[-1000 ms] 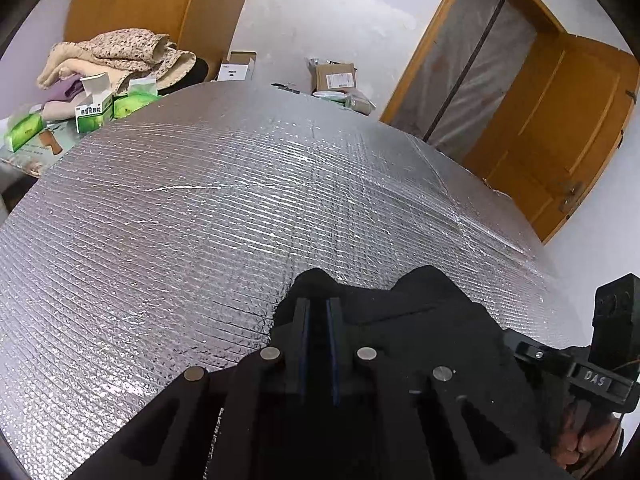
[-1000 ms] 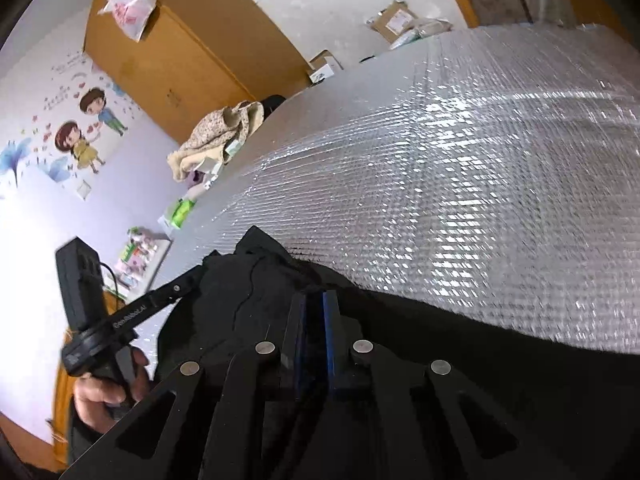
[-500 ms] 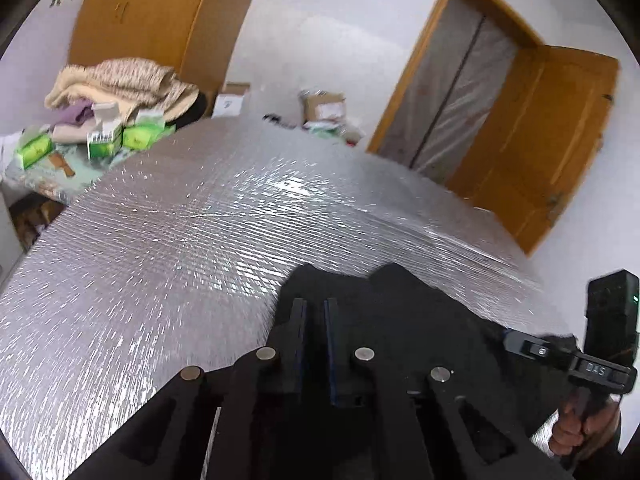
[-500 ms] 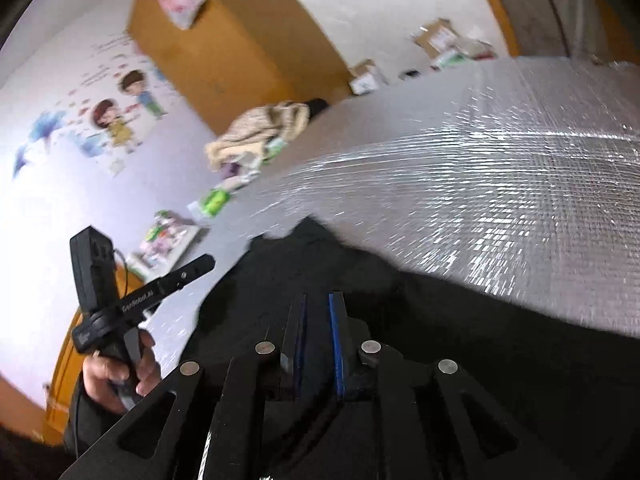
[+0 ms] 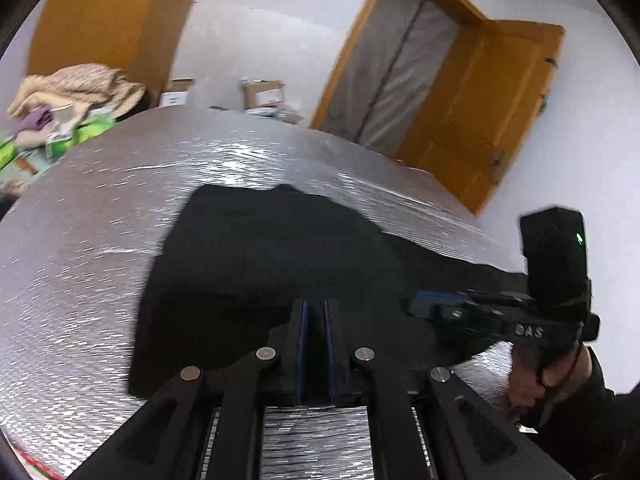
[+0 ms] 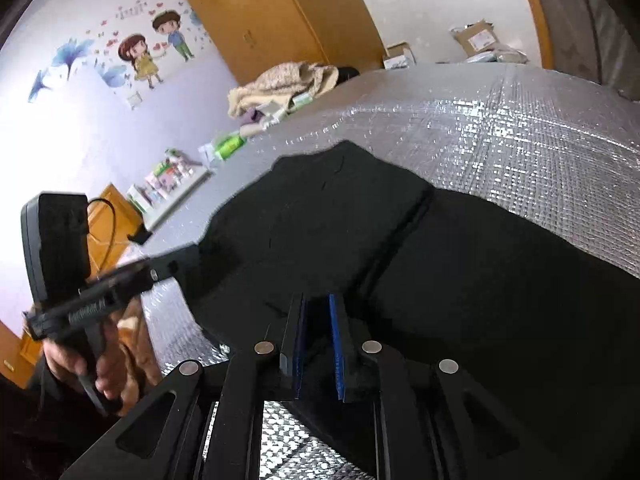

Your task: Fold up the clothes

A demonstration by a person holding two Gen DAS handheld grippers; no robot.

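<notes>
- Where black cloth spreads over the silver quilted surface (image 5: 100, 248), lies a dark garment (image 5: 248, 264), one layer doubled over another along a straight edge, plainest from the right wrist
- Reaches from near the front edge of that surface toward its middle, mostly flat, far corners a little rumpled
- Pinched at the near hem by the left gripper (image 5: 316, 320), blue pads almost together with a thin strip of cloth seemingly between; likely held that way to lift or carry one edge evenly
- Gripped less surely by the right gripper (image 6: 318, 320), pads a bit farther apart with dark fabric in the gap; cannot tell whether truly clamped or merely resting over the cloth
- Set side by side along the same hem, probably so both corners travel together and the fold stays square
- Fits either a fold being laid down or an edge being taken up for another
- Seen beside each tool, a hand (image 5: 548, 372) on the other handle
- Farther off, a heap of beige clothes (image 5: 76, 84), cardboard boxes (image 5: 264, 94), a wooden door (image 5: 492, 108) and cartoon wall stickers (image 6: 156, 44)
</notes>
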